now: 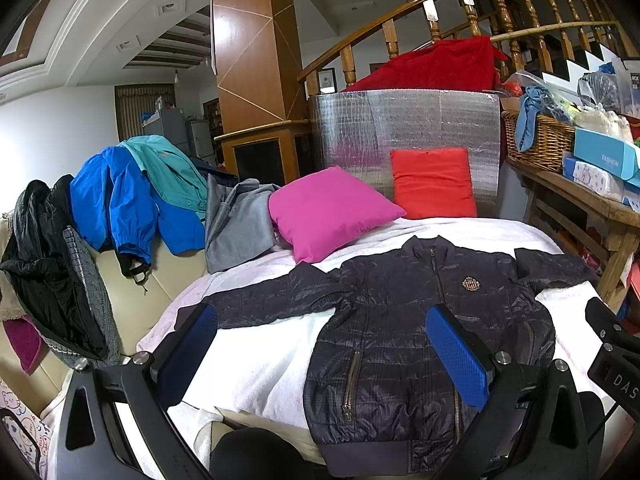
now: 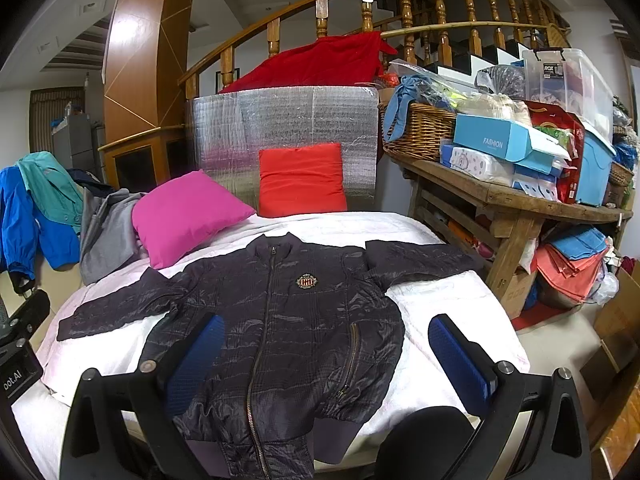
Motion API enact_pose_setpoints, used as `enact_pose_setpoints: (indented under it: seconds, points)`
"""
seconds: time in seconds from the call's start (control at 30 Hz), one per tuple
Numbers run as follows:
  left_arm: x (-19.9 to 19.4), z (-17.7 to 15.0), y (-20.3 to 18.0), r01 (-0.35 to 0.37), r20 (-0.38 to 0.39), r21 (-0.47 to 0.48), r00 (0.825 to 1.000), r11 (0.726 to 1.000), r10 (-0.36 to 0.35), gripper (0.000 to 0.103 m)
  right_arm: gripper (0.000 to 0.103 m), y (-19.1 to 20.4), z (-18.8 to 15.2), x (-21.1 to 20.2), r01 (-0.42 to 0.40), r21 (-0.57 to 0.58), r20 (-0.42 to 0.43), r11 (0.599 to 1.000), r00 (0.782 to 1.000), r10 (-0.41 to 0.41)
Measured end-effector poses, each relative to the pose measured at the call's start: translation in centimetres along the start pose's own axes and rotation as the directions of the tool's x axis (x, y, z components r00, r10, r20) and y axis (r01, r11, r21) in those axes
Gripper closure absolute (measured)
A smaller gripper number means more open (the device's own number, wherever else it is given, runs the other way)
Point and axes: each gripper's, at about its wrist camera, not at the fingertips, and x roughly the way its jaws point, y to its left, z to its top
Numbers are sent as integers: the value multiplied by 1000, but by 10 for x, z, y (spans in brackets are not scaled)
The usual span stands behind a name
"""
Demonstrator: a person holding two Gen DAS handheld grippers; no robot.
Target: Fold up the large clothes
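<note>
A dark navy quilted jacket (image 1: 404, 340) lies flat and zipped on a white-covered bed (image 1: 260, 360), front up, both sleeves spread out to the sides. It also shows in the right wrist view (image 2: 288, 336). My left gripper (image 1: 320, 352) is open and empty, held above the jacket's left side near the hem. My right gripper (image 2: 326, 356) is open and empty, held above the jacket's right side near the hem. Both have blue pads. Neither touches the cloth.
A pink pillow (image 1: 328, 210) and a red pillow (image 1: 434, 182) lie at the head of the bed against a silver foil panel (image 2: 280, 120). Several jackets (image 1: 132, 200) hang over a sofa back at left. A cluttered wooden table (image 2: 500, 196) stands at right.
</note>
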Motion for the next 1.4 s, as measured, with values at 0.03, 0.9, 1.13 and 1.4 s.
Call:
enact_pose_setpoints:
  seconds: [0.03,0.9,1.13,1.4]
  points:
    - [0,0,0,-2,0,2,1000,1000,2,0,0,0,0,0,0,0,0,1000,1000,0]
    - [8,-6,4,-5,-21,-8,1000,1000,5,0,0,-3,-4,7,-2,17,-16,1000,1000,2]
    - [24,-9,10,-12,-45,-25,999,1000,11,0,0,-4,-3,17,18,3,-22,1000,1000,-18]
    - [90,-15,19,3,-144,-53,990,999,-10,0,0,-27,17,58,-40,42,-8,998,999,40]
